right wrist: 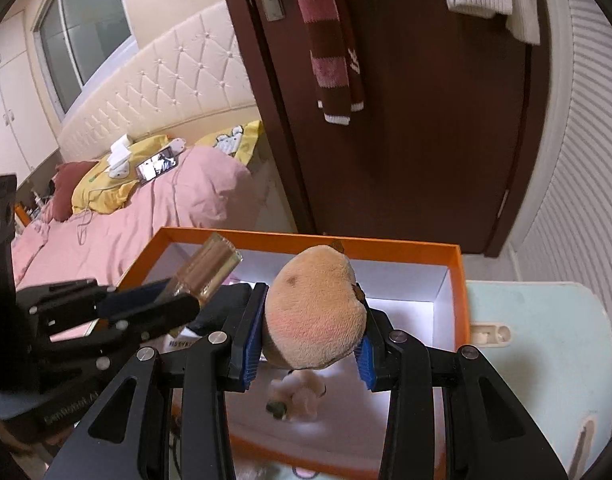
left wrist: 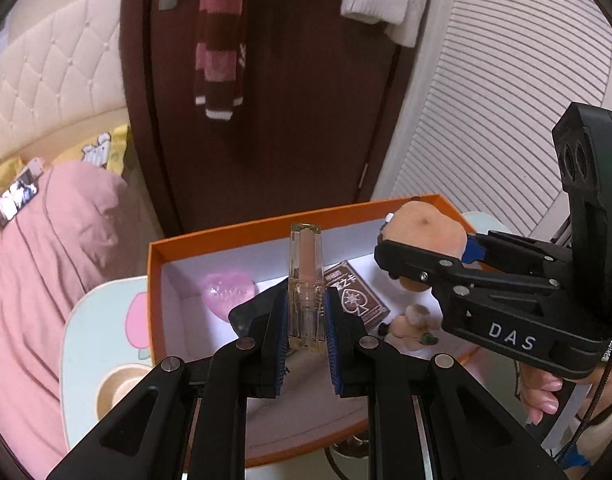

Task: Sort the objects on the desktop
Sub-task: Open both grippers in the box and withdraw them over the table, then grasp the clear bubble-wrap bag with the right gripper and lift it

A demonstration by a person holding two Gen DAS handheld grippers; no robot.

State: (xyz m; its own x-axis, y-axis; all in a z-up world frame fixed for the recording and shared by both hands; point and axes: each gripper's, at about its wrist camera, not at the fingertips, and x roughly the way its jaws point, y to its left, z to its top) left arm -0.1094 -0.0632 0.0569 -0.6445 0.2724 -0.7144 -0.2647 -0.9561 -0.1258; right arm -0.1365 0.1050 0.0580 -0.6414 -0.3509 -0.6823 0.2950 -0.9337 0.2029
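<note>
My left gripper [left wrist: 305, 304] is shut on a clear lip gloss tube [left wrist: 305, 276], held upright above the orange box [left wrist: 194, 236]. Seen from the right wrist, the same tube [right wrist: 210, 272] sticks out of the left gripper [right wrist: 174, 300] at the box's left side. My right gripper [right wrist: 312, 320] is shut on a tan plush toy [right wrist: 314, 312] above the box [right wrist: 458, 292]. From the left wrist, that plush toy [left wrist: 422, 236] sits in the right gripper [left wrist: 426, 256] over the box's far right corner.
Inside the box lie a pink heart-shaped object [left wrist: 228, 292], a brown card deck [left wrist: 356, 296], a black item [left wrist: 258, 308] and a small pale figurine [left wrist: 412, 322]. The box rests on a pale blue table [right wrist: 538, 340]. A pink-covered bed [left wrist: 54, 248] stands left, a dark door [left wrist: 290, 112] behind.
</note>
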